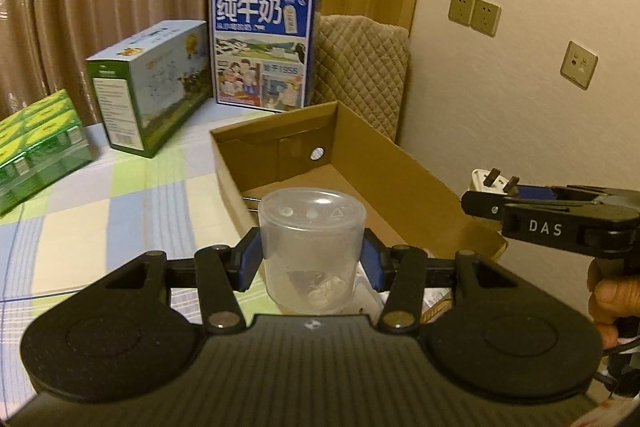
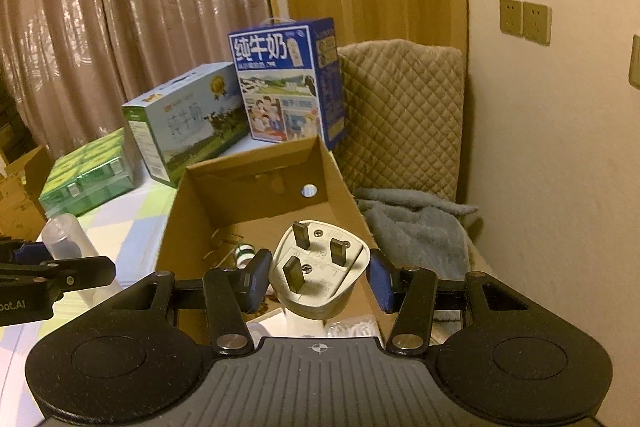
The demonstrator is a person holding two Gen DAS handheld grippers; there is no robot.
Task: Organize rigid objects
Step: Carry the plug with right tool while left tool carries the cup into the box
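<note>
My left gripper [image 1: 311, 255] is shut on a clear plastic cup [image 1: 311, 247], held bottom up near the front left wall of an open cardboard box [image 1: 360, 147]. The cup also shows in the right wrist view [image 2: 66, 239]. My right gripper [image 2: 320, 279] is shut on a white three-pin plug adapter [image 2: 320, 267], pins facing forward, above the box's near end [image 2: 256, 187]. From the left wrist view the right gripper [image 1: 496, 193] holds the adapter [image 1: 486, 181] over the box's right wall. A small green and white item [image 2: 244, 253] lies inside the box.
A blue milk carton [image 1: 264, 47], a green and white carton [image 1: 152, 87] and a green drink pack [image 1: 36, 147] stand on the checked cloth [image 1: 120, 207] behind and left. A quilted chair [image 2: 400, 115] with a grey blanket [image 2: 416, 227] is right of the box, by the wall.
</note>
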